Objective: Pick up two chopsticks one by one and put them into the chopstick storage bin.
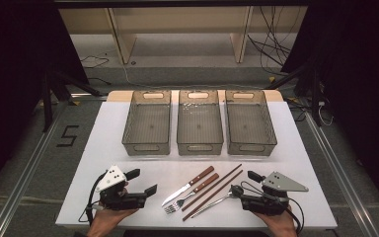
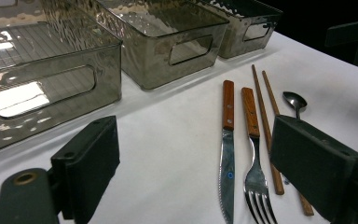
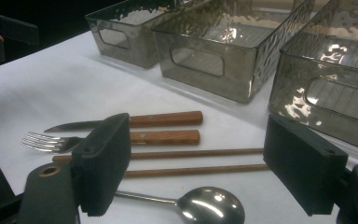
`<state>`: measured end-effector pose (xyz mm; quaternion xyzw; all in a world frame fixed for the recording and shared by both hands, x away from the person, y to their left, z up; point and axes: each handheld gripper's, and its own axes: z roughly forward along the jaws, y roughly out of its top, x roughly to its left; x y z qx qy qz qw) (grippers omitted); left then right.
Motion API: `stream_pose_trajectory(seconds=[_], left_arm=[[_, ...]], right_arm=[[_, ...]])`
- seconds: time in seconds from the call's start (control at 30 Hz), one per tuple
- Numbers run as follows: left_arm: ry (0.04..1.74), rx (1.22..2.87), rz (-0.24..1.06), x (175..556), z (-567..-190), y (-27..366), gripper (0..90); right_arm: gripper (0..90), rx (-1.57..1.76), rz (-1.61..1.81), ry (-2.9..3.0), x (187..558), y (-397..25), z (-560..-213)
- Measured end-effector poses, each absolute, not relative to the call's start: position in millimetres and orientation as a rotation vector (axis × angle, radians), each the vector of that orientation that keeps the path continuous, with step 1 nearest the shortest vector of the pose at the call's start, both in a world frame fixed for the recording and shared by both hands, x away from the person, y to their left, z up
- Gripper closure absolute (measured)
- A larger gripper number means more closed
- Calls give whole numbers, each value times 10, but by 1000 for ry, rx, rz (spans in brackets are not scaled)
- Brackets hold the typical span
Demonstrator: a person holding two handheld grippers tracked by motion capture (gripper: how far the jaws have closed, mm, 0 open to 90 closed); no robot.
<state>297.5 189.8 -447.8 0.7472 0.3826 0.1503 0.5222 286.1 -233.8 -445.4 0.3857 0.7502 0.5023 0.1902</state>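
Right gripper (image 1: pixel 242 181), jaws spread wide and empty, should straddle the polished steel spoon (image 3: pixel 200 206) beside the wooden chopsticks (image 3: pixel 191 161), closing squarely

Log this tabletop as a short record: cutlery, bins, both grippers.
cutlery: knife, fork, two chopsticks, spoon, side by side on the table
bins: three clear bins in a row behind the cutlery, nothing seen inside
left gripper: open, left of the knife, holding nothing
right gripper: open, at the spoon's bowl end, holding nothing
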Motion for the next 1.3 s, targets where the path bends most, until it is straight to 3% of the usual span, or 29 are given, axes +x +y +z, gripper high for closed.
stream_pose_trajectory(seconds=[0.6,1.3], left_arm=[[920,1786,361,2982,-4476,1902,156],[920,1790,361,2987,-4479,1901,156]], right_arm=[[265,908,1323,2339,3032,-2227,-4211],[379,426,855,2723,3372,-1663,-4120]])
